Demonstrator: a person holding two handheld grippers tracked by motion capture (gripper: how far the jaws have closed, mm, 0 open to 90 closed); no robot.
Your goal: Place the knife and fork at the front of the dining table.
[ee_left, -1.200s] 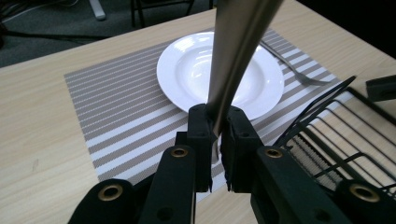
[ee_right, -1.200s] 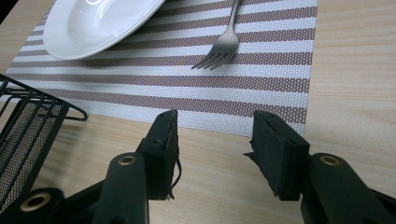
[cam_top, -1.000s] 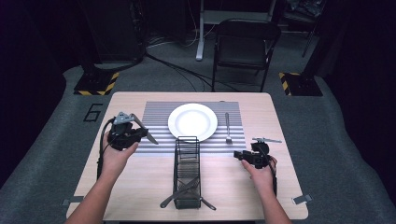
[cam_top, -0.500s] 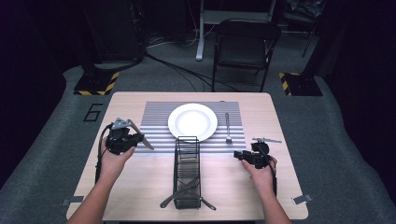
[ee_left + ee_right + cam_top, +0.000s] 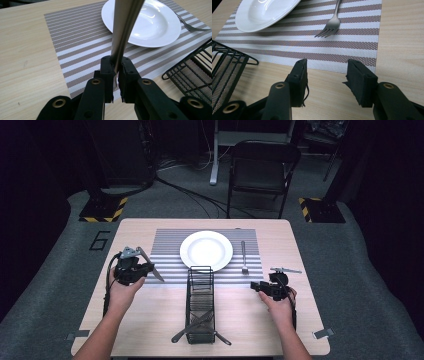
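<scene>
Dark floor surrounds a pale wooden table (image 5: pixel 150 227) laid with a striped placemat (image 5: pixel 170 245), a white plate (image 5: pixel 206 250) and a fork (image 5: pixel 244 257) to its right. Since a second ago the left gripper (image 5: pixel 115 75) has eased a little toward the person, its jaws clamped on a knife (image 5: pixel 151 268) (blade slanting over the mat's left edge, off the table). That suggests it is being lined up left of the plate. The right gripper (image 5: pixel 327 68) rests with jaws apart and empty; more cutlery waits in the black basket (image 5: pixel 200 270)
</scene>
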